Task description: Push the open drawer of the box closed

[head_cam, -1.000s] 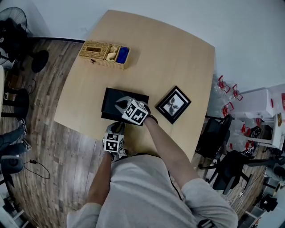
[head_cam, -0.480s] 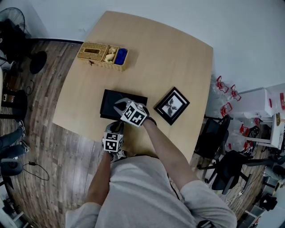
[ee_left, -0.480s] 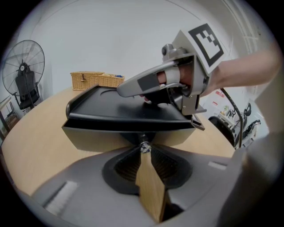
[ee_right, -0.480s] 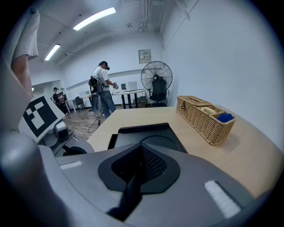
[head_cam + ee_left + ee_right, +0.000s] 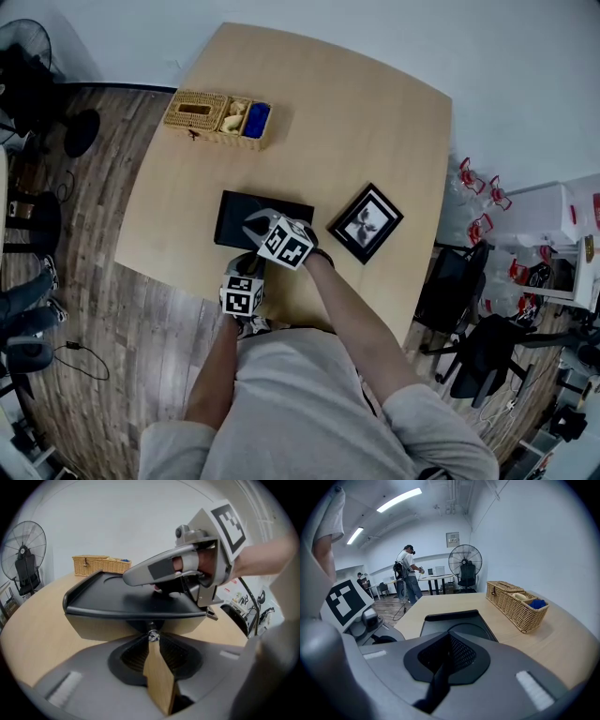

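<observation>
A flat black box (image 5: 246,214) lies near the table's front edge, with a tan drawer front (image 5: 108,626) under its black top (image 5: 112,597). In the left gripper view, a small metal knob (image 5: 151,635) on that front sits right at the tips of my left gripper (image 5: 152,640), which is shut and touching it. From above, the left gripper (image 5: 248,266) stands at the box's near side. My right gripper (image 5: 252,225) is shut and rests on the box's top (image 5: 454,619). How far the drawer stands out is hidden.
A framed picture (image 5: 366,222) lies just right of the box. A wicker basket (image 5: 218,115) with a blue thing in it stands at the table's far left. A fan (image 5: 465,564) and a person (image 5: 407,576) are across the room. Chairs (image 5: 459,281) stand to the right.
Both grippers and the box stay in about the same places. Only the head view has shifted slightly.
</observation>
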Demonstrator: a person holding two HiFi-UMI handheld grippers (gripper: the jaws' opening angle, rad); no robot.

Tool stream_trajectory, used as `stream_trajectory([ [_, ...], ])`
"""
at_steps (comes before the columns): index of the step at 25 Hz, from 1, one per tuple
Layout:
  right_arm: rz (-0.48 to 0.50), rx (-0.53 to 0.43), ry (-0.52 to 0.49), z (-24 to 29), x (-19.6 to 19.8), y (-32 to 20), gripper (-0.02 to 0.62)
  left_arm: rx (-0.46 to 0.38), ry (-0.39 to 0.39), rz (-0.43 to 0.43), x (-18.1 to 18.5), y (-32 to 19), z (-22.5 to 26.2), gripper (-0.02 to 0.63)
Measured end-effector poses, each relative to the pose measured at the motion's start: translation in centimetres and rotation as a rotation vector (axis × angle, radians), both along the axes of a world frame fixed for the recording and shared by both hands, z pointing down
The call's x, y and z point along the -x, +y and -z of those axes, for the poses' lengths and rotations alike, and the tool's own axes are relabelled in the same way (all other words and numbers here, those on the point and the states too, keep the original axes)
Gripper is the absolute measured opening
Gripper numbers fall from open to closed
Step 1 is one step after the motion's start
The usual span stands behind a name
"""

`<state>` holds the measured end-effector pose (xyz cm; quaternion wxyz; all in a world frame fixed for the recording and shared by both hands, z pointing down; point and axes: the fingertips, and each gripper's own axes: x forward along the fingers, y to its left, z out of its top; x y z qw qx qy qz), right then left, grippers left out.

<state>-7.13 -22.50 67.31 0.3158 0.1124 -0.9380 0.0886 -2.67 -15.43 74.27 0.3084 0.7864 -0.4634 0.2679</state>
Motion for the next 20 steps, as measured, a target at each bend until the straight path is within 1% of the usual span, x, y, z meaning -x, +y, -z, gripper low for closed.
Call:
stream_trajectory([
  [15, -0.018, -0.005, 0.0, -0.02, -0.11, -0.18, 0.002, -0.002, -0.021, -0.022, -0.19, -0.35, -0.03, 0.127],
  [20, -0.042, -0.002, 0.013, -0.35, -0.15, -0.47, 0.002, -0.025, -0.011, 0.002, 0.18, 0.09, 0.54, 0.133],
])
